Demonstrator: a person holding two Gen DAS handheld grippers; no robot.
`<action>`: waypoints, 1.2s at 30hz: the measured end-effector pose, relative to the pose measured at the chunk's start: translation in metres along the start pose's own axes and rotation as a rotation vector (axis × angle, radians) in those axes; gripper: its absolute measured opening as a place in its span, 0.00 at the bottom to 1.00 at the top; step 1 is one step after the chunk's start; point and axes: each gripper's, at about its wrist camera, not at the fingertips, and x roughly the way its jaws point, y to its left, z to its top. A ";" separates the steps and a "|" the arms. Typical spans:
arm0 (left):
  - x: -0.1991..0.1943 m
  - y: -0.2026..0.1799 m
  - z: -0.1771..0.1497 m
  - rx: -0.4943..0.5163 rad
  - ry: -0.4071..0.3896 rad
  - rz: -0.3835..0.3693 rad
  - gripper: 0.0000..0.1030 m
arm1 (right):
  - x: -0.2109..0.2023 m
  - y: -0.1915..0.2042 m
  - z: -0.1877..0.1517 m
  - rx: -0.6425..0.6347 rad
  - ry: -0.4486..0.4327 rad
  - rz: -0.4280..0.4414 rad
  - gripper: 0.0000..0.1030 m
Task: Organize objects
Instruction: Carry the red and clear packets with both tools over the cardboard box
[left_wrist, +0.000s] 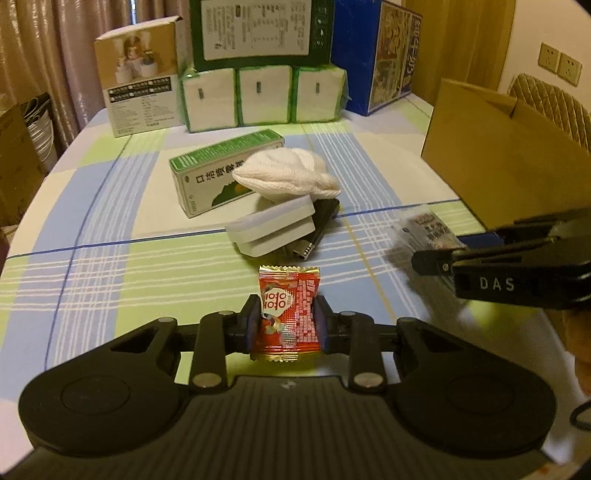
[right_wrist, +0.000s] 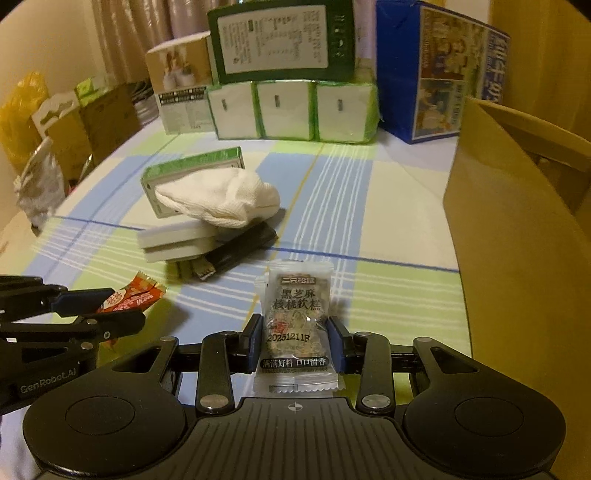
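The left gripper (left_wrist: 288, 319) is closed down on a red candy packet (left_wrist: 289, 311), its two blue-padded fingers (left_wrist: 254, 321) pressing the wrapper's sides so the packet stands upright between them, held above the checked tablecloth (left_wrist: 110, 229). The right gripper (right_wrist: 297, 334) is likewise clamped, on a clear snack packet (right_wrist: 297, 325) with dark print, gripped at its sides and standing upright between the pads. From the left gripper's view, the right gripper comes in from the right edge, its packet blurred ahead of it; from the right gripper's view, the left one sits low at the left with the red wrapper sticking out past its tips. Straight ahead of both grippers lies a small pile: a white plastic piece (left_wrist: 271, 229) stacked over a black flat object (left_wrist: 325, 218), with a white sock (left_wrist: 288, 181) draped on top and leaning on a green-and-white carton (left_wrist: 207, 173) lying on its side behind. Farther ahead, at the back of the table, stand green-wrapped tissue packs (left_wrist: 264, 96), a green box on them, a brown-and-white box to the left and a blue box (left_wrist: 380, 59) to the right. Just right of the right gripper rises an open cardboard box (right_wrist: 517, 236).
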 end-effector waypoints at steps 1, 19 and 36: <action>-0.005 -0.002 0.001 -0.003 -0.002 0.000 0.25 | -0.007 0.002 0.000 0.005 -0.004 0.002 0.33; -0.128 -0.082 0.003 -0.011 -0.059 -0.052 0.25 | -0.187 -0.018 -0.012 0.062 -0.122 -0.078 0.33; -0.156 -0.215 0.046 0.153 -0.109 -0.241 0.25 | -0.283 -0.126 -0.037 0.171 -0.183 -0.263 0.33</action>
